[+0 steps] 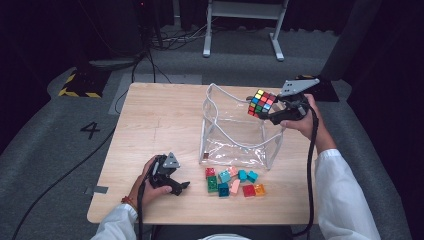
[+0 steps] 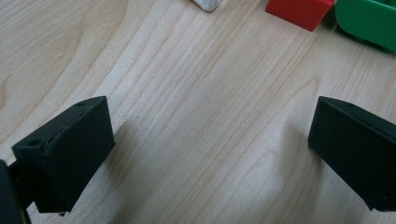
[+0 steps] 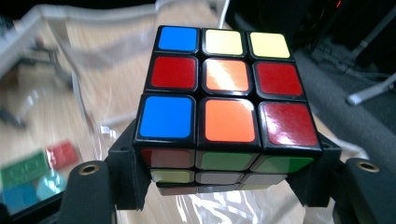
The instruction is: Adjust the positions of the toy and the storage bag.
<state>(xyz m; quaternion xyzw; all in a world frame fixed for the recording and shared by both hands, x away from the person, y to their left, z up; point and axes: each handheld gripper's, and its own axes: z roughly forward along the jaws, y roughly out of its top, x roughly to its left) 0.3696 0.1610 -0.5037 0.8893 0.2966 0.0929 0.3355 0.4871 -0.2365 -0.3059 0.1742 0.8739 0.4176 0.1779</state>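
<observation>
Puzzle cube, clamped in the right gripper's fingers, hangs over the clear bag's two-o'clock rim, forearm raised; the left gripper rests at seven o'clock on the tabletop, fingers spread, empty.

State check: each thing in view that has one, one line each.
Puzzle cube: scrambled, clamped in right tool, held above the bag's far right corner.
Clear bag: open-topped, upright, nothing visible inside.
Left tool: open, holding nothing, low over the table.
Toy bricks: loose, clustered in front of the bag.
</observation>
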